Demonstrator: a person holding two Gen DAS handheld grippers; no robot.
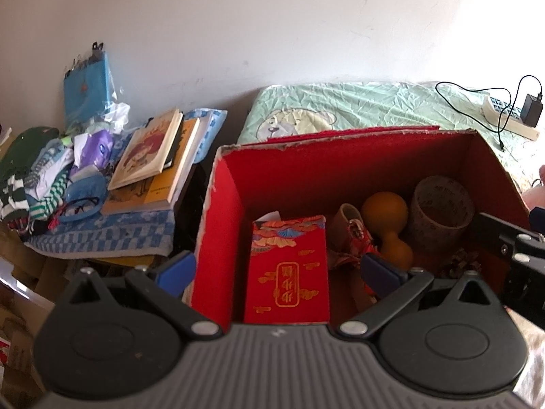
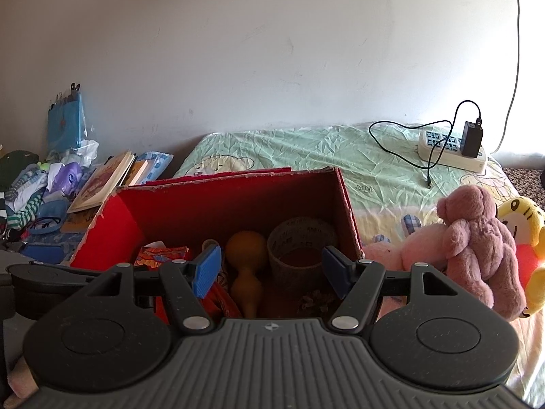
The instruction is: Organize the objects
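A red cardboard box [image 1: 224, 204] [image 2: 112, 228] stands open on the bed. Inside lie a red patterned packet [image 1: 287, 272], an orange gourd [image 1: 386, 218] [image 2: 245, 255], a roll of tape [image 1: 441, 204] [image 2: 301, 242] and a small red ornament [image 1: 357, 235]. My left gripper [image 1: 277, 272] hangs open over the box's near left corner, nothing between its blue pads [image 1: 175, 274]. My right gripper [image 2: 272, 269] is open above the box's near right part, empty. Plush toys [image 2: 477, 248] lie to the right of the box.
A side table at the left holds books [image 1: 153, 163], glasses [image 1: 81, 208], striped socks [image 1: 44, 187] and a blue bag [image 1: 87, 88]. A power strip [image 2: 449, 150] with a black charger and cable lies on the green bedsheet [image 2: 306, 150] by the wall.
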